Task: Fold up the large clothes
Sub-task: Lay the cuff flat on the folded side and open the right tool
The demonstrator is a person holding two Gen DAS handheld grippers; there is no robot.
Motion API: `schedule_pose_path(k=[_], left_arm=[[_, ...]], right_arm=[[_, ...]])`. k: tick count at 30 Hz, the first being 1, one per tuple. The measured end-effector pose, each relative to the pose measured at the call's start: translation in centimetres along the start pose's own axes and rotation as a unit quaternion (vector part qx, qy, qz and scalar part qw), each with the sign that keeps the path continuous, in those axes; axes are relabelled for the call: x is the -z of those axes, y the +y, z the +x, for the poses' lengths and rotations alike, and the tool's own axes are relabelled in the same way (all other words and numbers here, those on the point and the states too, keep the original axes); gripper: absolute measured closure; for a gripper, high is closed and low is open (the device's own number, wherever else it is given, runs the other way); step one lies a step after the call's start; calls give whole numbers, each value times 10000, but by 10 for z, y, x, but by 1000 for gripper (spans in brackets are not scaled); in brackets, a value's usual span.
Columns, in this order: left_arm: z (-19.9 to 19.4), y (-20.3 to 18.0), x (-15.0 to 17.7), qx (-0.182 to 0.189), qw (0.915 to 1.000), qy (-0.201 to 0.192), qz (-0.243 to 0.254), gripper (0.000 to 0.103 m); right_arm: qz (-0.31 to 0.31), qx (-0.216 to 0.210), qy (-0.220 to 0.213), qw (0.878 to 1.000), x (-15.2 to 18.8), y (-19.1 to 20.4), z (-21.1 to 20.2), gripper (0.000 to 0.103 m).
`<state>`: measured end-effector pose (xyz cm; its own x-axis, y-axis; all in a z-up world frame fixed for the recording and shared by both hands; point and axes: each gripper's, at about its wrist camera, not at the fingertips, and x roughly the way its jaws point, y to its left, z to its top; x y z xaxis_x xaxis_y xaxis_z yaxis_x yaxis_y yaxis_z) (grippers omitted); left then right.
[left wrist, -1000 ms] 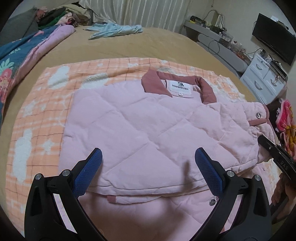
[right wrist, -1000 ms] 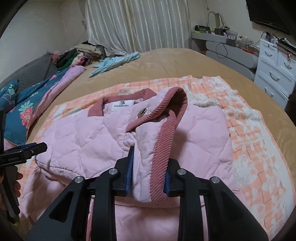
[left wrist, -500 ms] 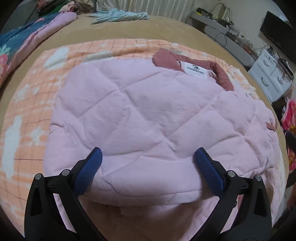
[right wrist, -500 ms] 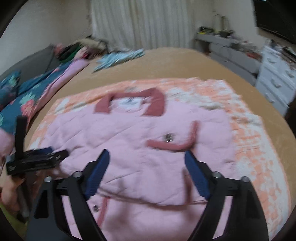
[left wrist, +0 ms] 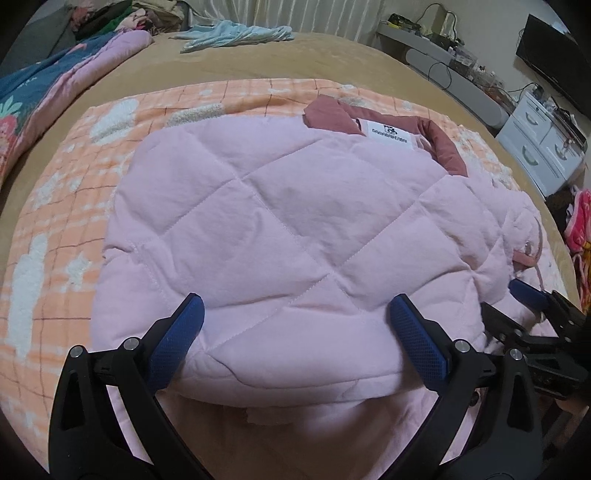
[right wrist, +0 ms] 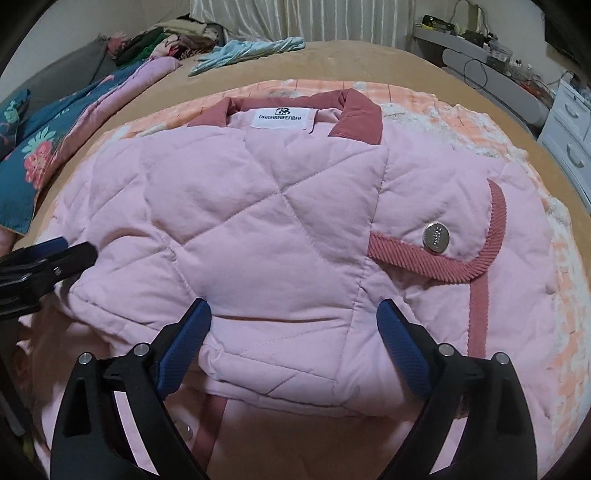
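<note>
A pink quilted jacket (left wrist: pixel 280 229) with a dusty-rose collar (right wrist: pixel 354 118) and a white label (right wrist: pixel 280 116) lies folded on the bed. One sleeve with ribbed rose trim and a metal snap (right wrist: pixel 436 236) rests flat across its right side. My right gripper (right wrist: pixel 293 304) hovers over the jacket's near folded edge. Its jaws are opening wide and the pads press on nothing, with only the flat fabric below them. My left gripper (left wrist: pixel 297 301) stands open over the near edge on the other side, holding nothing. Each gripper shows at the rim of the other's view.
The jacket lies on an orange checked blanket (left wrist: pixel 74 206) spread over a tan bed cover (left wrist: pixel 295 59). A light blue garment (left wrist: pixel 229 35) and a floral quilt (left wrist: pixel 37 96) lie further back and left. White drawers (left wrist: pixel 543 147) stand beside the bed on the right.
My right gripper let go of the ribbed-trim sleeve, opened wide and dropped toward the jacket. The sleeve now lies flat. My left gripper sank closer to the fabric, still open.
</note>
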<state>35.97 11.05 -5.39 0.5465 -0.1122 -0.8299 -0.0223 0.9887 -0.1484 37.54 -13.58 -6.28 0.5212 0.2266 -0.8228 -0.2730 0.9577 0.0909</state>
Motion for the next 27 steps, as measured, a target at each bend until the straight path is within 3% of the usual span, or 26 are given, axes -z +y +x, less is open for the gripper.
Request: schedule_pose_path(k=[9,12,27], left_arm=[[-34,3,17,28,9998,-180,-58,8],[-41,4,27,202,9996,-145,-126,8],[-75,0,54,225,9992,-256,-203,8]], right_arm=[[217,74,-315,9992,14,1,-11,10],[348,48,-400,9986,20,1,-21,9],[766,-569,-444,9944,48,-5,-72,4]])
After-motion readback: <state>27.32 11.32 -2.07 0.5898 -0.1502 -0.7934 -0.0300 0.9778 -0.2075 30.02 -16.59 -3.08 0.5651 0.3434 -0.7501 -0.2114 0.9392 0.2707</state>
